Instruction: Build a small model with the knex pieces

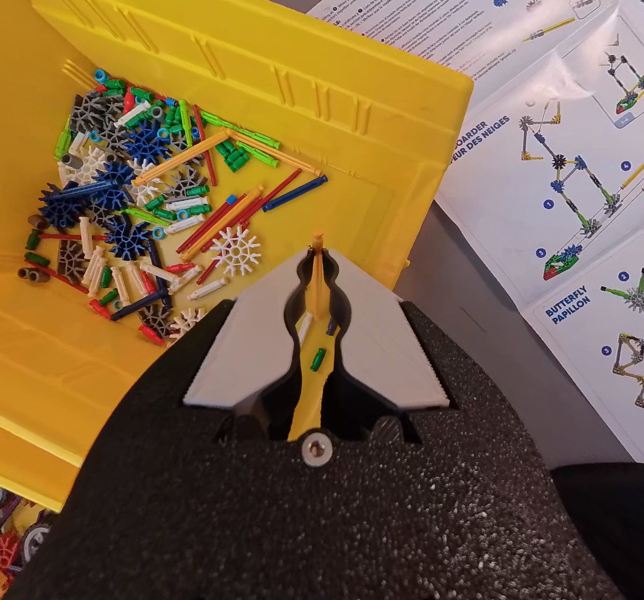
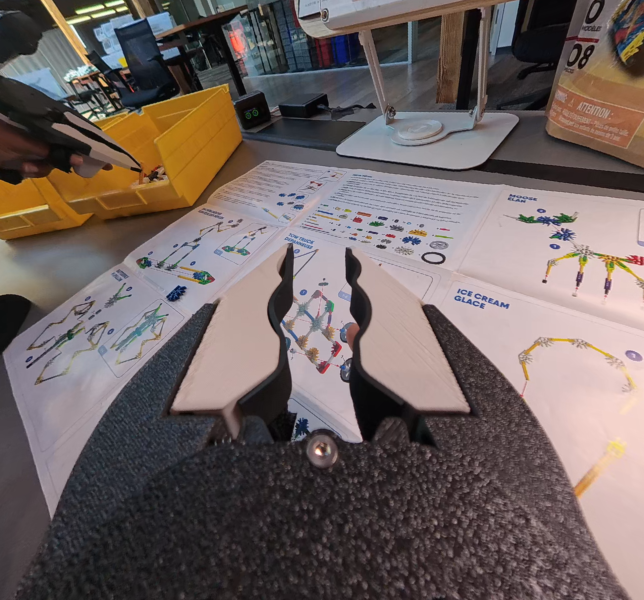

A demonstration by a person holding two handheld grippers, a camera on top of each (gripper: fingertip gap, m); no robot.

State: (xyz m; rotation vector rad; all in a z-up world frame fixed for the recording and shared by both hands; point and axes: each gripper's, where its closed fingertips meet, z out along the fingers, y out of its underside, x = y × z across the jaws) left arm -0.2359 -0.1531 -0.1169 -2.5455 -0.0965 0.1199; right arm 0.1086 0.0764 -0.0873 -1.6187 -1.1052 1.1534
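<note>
1. Left wrist view: the left hand-held gripper (image 1: 317, 252) is clenched on a thin yellow rod (image 1: 317, 276), pinched right at the fingertips with the rod's end poking out just past them. It sits above the near right corner of the yellow bin (image 1: 244, 61).
2. Left of and beyond that gripper, the bin floor is a heap of loose construction pieces (image 1: 139, 200): red, yellow, green and blue rods, blue, grey and white snowflake connectors. A white snowflake connector (image 1: 235, 251) lies just left of the fingertips.
3. Off to its right, the folded instruction sheet (image 1: 557, 165) lies flat on the grey bench (image 1: 470, 287), touching or nearly touching the bin's edge.
4. Right wrist view: the right hand-held gripper (image 2: 317, 256) is released, fingers apart, nothing between them, hovering over the middle of the sheet. A small blue connector (image 2: 176, 292) sits on the paper to its left; a white stand (image 2: 428, 137) is well ahead of it and a cardboard box (image 2: 599, 61) ahead to the right.
5. What could go wrong, my guess: the rod is held only by the tips, so it could pivot or slip out, especially if it bumps the bin wall.
</note>
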